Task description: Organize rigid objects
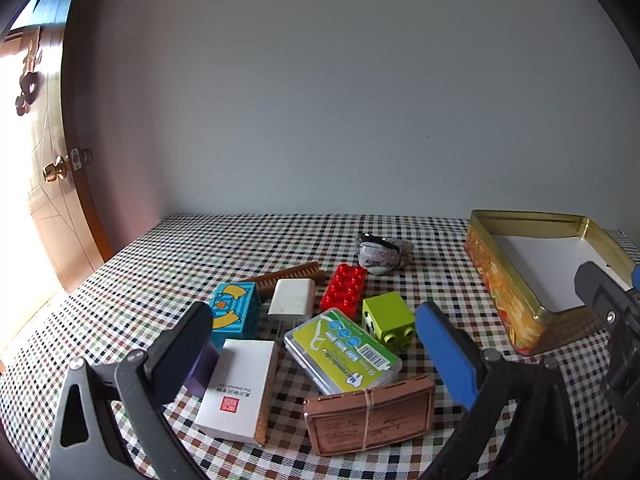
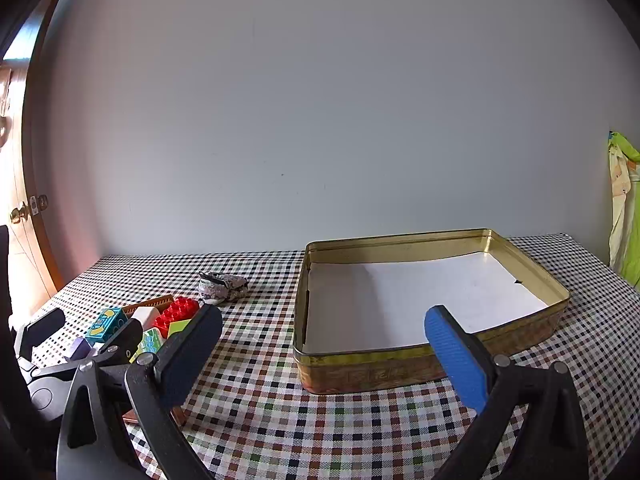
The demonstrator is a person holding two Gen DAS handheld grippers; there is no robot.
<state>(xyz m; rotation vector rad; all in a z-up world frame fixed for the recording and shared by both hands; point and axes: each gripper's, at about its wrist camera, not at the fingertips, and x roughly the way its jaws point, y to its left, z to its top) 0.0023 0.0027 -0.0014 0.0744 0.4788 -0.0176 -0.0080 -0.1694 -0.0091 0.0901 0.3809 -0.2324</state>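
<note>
Both tongs, left (image 1: 314, 344) and right (image 2: 322, 344), gape wide, holding nothing. Toy blocks (image 1: 344, 291) cluster beside the tin (image 2: 400, 364) on the table (image 2: 260, 392).

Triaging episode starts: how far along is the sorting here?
Done: nothing; the gold tin holds only its white liner. In hand: nothing; left gripper and right gripper are both open and hold nothing. Left: the whole pile, including red brick, green cube, white box, is on the checked cloth.
</note>
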